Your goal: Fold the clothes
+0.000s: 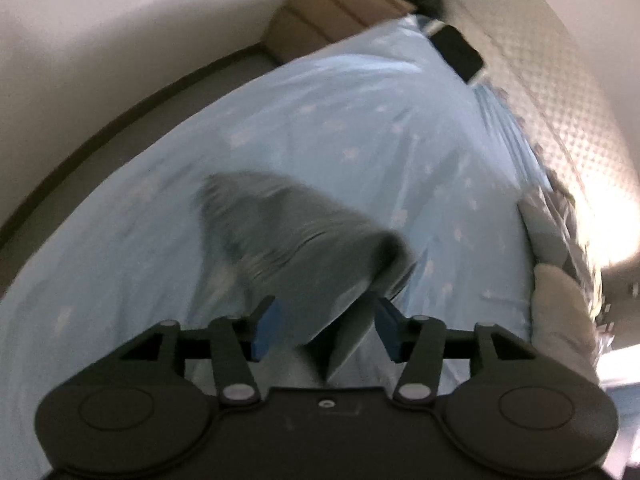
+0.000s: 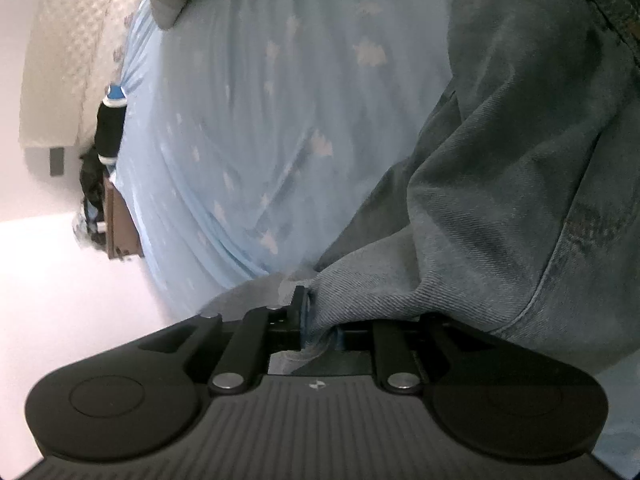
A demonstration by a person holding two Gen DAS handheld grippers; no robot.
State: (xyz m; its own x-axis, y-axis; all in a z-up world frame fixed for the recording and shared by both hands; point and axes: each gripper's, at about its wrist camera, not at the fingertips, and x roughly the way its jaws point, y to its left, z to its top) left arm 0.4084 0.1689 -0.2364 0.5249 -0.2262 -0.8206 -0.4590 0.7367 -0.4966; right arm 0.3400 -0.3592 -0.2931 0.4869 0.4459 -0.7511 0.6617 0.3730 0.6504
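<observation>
Bed sheet point(image 1: 360, 128), pale blue with white star print, fills the ground ahead of both claws; open sheet runs far ahead of the left claw, bounded by a dark floor edge to its left and a quilted headboard point(image 1: 560, 92) to its right; a phone point(image 1: 458, 54) lies far ahead, right.

Jeans point(image 2: 520, 160), grey-blue denim, bunched and partly lifted; bulk lies ahead and right of the right gripper point(image 2: 320, 320), rising toward the upper right; long axis not readable from the folds.

Right gripper: jaws drawn narrow, pinching a denim edge between them.

Left gripper point(image 1: 326, 328): blue pads apart, medium gap; a doubled denim fold point(image 1: 288, 248) runs from just ahead back between the pads; frame blurred, so pad contact cannot be told.

Judgement: right claw bears the cloth; free room lies ahead-left.
</observation>
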